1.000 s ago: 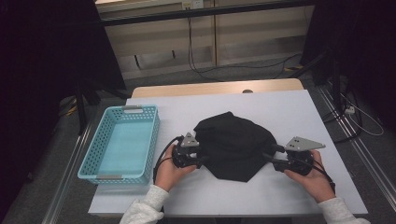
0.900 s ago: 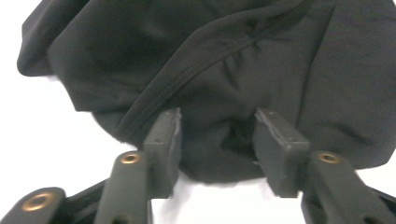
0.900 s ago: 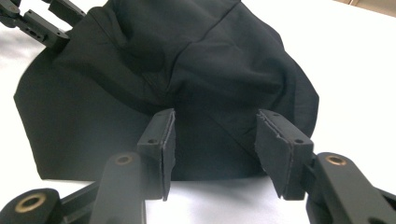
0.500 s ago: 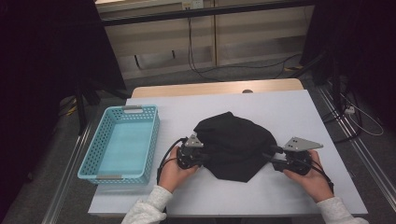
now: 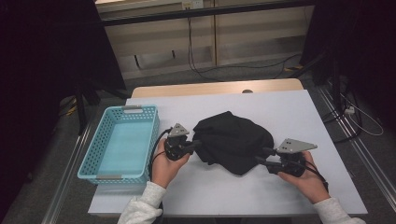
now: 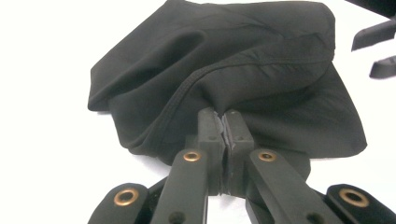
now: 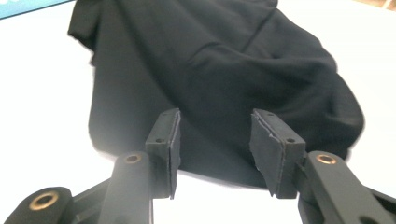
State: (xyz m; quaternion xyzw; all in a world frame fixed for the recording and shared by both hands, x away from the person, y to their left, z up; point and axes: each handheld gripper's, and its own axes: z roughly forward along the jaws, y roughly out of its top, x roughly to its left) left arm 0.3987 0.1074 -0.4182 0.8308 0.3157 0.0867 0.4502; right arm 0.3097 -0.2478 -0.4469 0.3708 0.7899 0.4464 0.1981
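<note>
My left gripper point(image 6: 223, 133) hides the pinched cloth point(image 6: 224, 60) edge. Basket point(image 7: 28, 7) cropped by the right gripper view's top edge. Cloth underside against the counter point(image 5: 299, 112) unseen.

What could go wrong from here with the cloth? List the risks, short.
1. The left gripper has just closed on a thin fold at the edge of the crumpled black fabric garment; so small a pinch may slip out if lifted.
2. The right gripper stands open with its pads off the cloth, so a lift now would likely drag the garment one-sided across the white table.
</note>
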